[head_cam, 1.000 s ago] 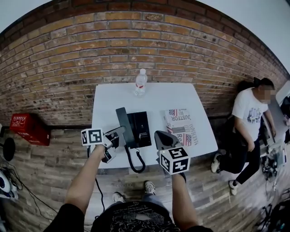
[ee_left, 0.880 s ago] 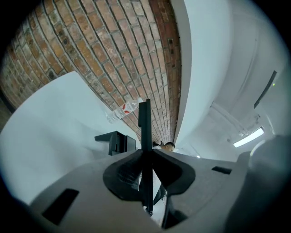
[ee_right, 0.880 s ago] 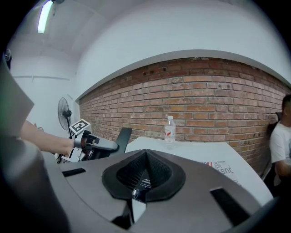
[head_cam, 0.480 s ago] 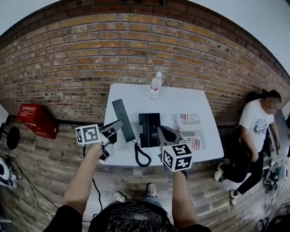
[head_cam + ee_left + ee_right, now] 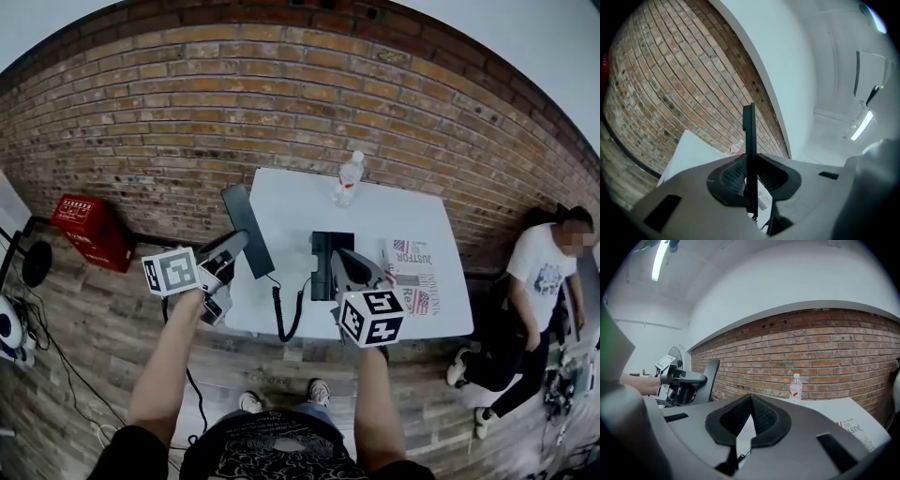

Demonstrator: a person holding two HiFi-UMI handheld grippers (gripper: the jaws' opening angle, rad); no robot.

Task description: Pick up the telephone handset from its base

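The left hand-held gripper is squeezed shut on the black telephone handset. The thin edge of the handset stands straight up between its two dark pads. The right hand-held gripper has its jaws closed together, and nothing is between them. It hangs over the front part of the counter, just in front of the phone base.

Behind everything is a big brick wall. Below it is a floor made of wooden boards. A white counter stands against the wall. A person in a white shirt sits on the floor, well off to the right of the counter. A red crate sits on the floor, well off to the left.

On the counter the black phone base lies near the middle. A printed paper with flags lies just beside the base, on its right.

The handset is off the base and up in the air. It is tilted, and it hangs by the left edge of the counter, apart from the base. A curly black cord hangs down past the counter's front edge, between the handset and the base. A small clear water bottle stands upright at the back of the counter, near the wall.
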